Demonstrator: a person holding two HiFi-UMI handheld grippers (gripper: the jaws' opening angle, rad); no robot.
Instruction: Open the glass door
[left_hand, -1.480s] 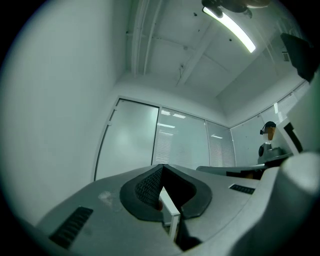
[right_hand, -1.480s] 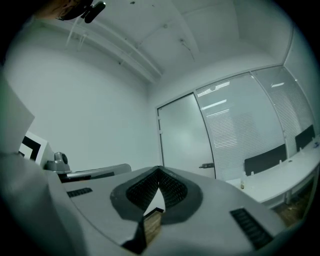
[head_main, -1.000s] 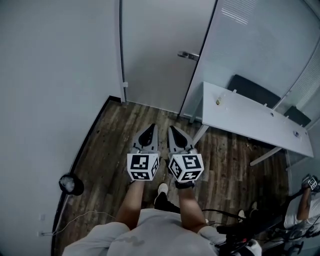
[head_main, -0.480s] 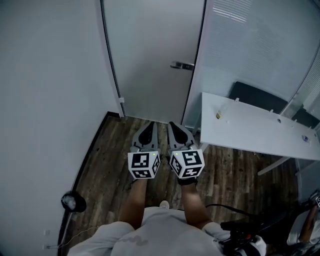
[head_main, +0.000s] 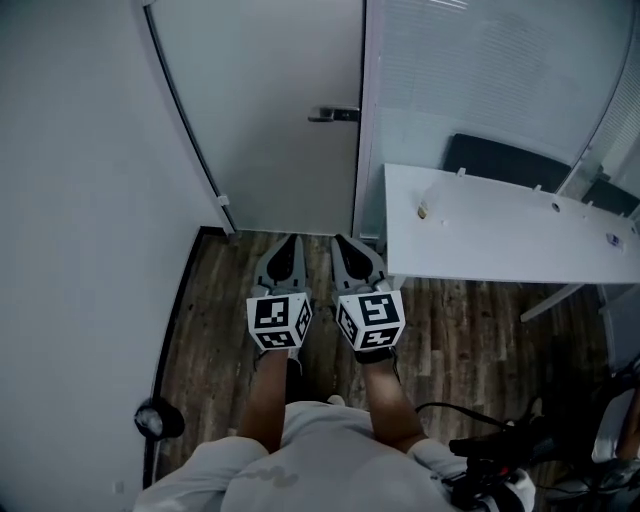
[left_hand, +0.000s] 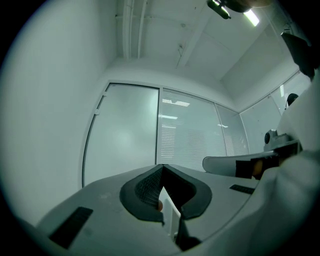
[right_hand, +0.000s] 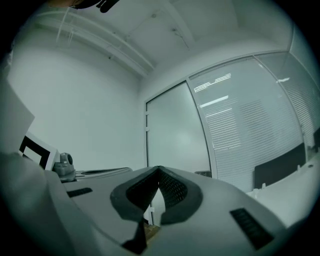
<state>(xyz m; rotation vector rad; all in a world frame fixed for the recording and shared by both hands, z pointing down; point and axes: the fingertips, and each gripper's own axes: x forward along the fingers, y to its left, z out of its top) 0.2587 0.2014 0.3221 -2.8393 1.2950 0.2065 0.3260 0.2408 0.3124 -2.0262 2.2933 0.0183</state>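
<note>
Open floor (head_main: 235, 300) runs to the glass door (head_main: 275, 130) between the wall (head_main: 80, 200) and the white table (head_main: 500, 235).

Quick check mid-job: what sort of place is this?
Most likely an office: a frosted glass door with a lever handle, a glass wall with blind-like stripes, and a long white desk with dark chairs behind it.

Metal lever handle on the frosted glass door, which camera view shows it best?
The head view: the metal lever handle stands out whole against the frosted glass door. The left gripper view shows the door but no handle; the right gripper view, at most a dark sliver.
</note>
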